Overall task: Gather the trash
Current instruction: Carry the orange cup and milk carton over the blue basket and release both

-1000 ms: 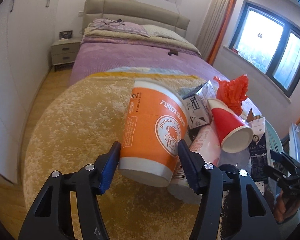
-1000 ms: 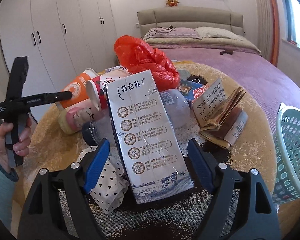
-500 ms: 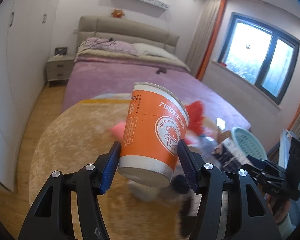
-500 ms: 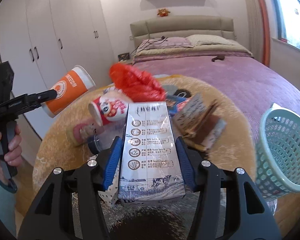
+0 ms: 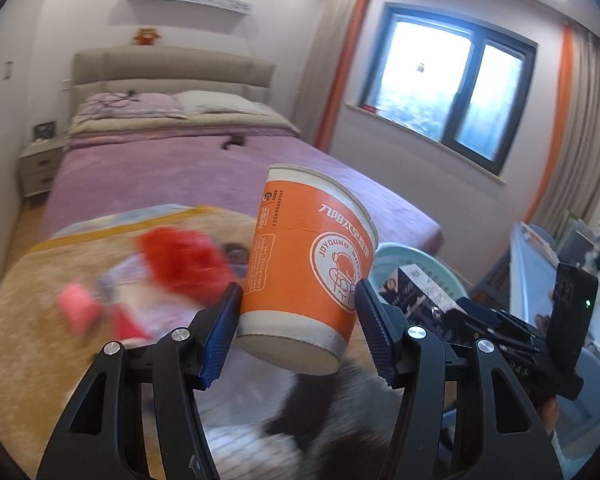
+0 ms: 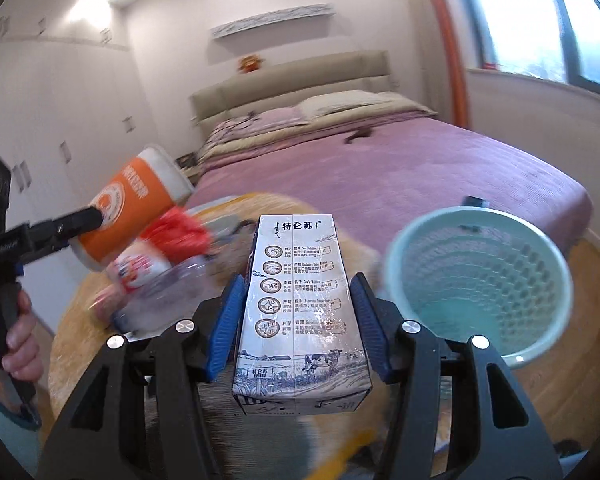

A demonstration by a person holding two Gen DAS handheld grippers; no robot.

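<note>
My left gripper point(image 5: 296, 334) is shut on an orange paper cup point(image 5: 310, 268) and holds it in the air above the round rug; the cup also shows in the right wrist view point(image 6: 132, 204). My right gripper point(image 6: 298, 332) is shut on a white milk carton point(image 6: 298, 312), lifted, just left of the pale green basket point(image 6: 480, 280). The basket's rim point(image 5: 400, 250) shows behind the cup in the left wrist view. The remaining trash pile, with a red plastic bag point(image 6: 180, 234), a red-and-white cup point(image 6: 140, 270) and a clear bottle, lies blurred on the rug.
A purple bed point(image 6: 380, 160) stands behind the rug point(image 5: 40, 300). White wardrobes point(image 6: 60, 120) line the left wall. A window point(image 5: 456, 88) with orange curtains is on the right. A nightstand point(image 5: 40, 164) sits beside the bed.
Both grippers have lifted their items off the rug and swung right toward the basket. The right gripper closed on the milk carton about a second ago.
</note>
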